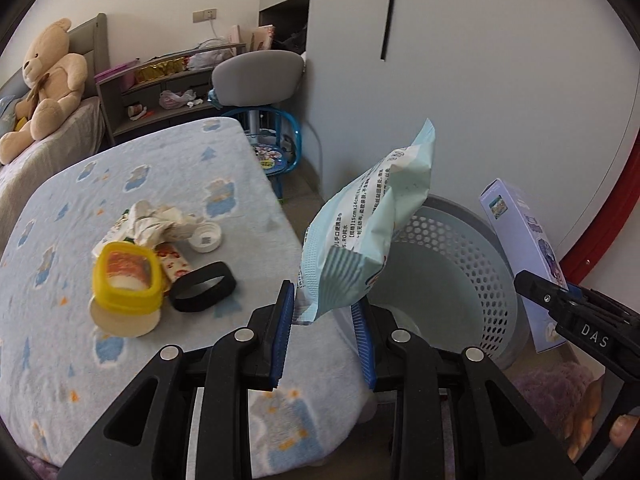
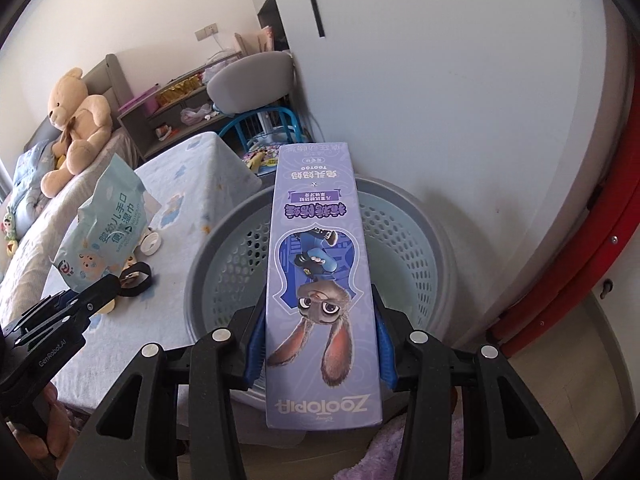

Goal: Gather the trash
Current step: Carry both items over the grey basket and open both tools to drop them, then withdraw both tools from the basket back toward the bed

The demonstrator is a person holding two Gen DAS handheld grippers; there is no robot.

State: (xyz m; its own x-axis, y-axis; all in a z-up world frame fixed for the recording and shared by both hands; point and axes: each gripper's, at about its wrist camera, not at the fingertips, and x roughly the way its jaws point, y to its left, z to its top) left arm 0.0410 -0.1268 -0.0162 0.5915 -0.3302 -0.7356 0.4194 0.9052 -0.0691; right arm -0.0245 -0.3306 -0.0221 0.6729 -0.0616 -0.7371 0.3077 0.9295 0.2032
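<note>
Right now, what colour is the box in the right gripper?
Pale purple box with a cartoon rabbit print; clearest in the right wrist view.

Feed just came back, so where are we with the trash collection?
Done: nothing visible in the basket yet. In hand: the left gripper holds the wipes pack, and the right gripper holds the purple box above the basket. Left on the bed: yellow-lidded cup, crumpled paper, white cap, black ring.

basket right of table
</note>
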